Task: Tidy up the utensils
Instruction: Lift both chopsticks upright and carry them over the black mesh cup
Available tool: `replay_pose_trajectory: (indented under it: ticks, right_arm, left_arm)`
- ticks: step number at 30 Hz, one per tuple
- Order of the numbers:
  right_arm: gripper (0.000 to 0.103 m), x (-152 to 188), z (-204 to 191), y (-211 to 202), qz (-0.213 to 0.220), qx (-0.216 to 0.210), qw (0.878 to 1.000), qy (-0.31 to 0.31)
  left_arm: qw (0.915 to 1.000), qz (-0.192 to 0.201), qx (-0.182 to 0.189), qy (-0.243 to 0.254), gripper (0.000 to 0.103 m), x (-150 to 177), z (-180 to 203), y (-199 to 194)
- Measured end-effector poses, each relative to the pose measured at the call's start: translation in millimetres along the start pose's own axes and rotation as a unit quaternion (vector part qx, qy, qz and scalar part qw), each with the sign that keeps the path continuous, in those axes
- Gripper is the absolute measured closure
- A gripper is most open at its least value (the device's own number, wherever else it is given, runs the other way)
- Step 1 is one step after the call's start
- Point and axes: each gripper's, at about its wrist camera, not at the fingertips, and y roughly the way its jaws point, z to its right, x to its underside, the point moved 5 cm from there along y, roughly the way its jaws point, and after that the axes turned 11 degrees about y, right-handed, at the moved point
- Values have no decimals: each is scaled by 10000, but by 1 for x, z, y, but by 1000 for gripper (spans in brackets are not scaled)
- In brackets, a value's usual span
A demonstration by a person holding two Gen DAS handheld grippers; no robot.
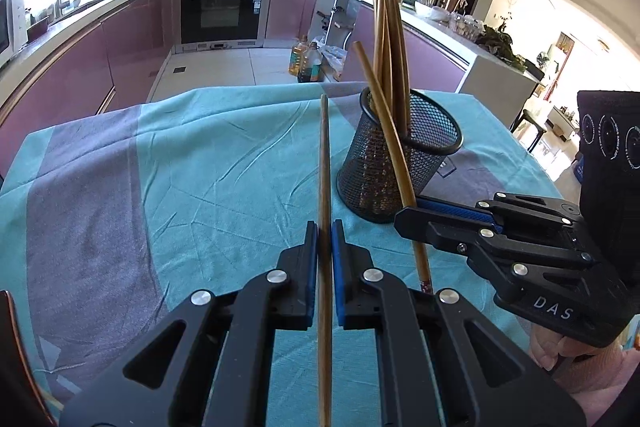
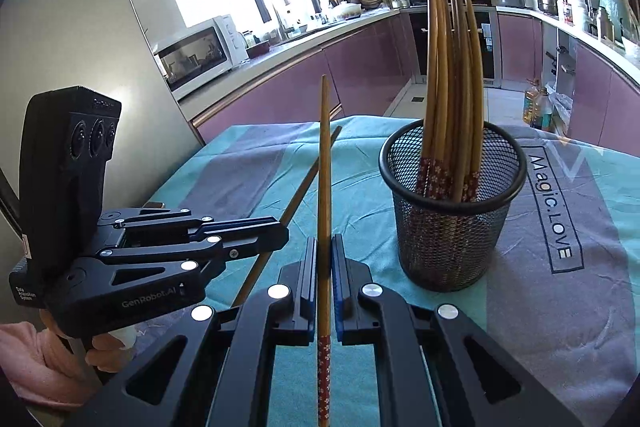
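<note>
Both tongs are clenched, each on one chopstick: left tongs (image 1: 324, 227) grasp one (image 1: 324, 163), right tongs (image 2: 324, 241) another (image 2: 324, 167). Ahead and to the right, the mesh cup (image 2: 452, 211) already holds most chopsticks; these two remain, possibly the last.

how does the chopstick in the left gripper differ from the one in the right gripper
The left gripper clamps its chopstick on bare wood, with no patterned part in sight; the right gripper holds its chopstick just above a red flowered end. The right chopstick crosses in front of the mesh cup; the left one is beside the cup. Both are brown wood, each clamped in shut jaws.
</note>
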Motion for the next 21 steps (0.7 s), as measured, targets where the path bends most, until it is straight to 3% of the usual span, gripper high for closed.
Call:
replay_pose_trajectory:
  ticks: [21]
  right_arm:
    - [97,-14,15,-39,471,-14,9988,152]
  left_arm:
    - [9990,328,310,37,95,-17,8,-25]
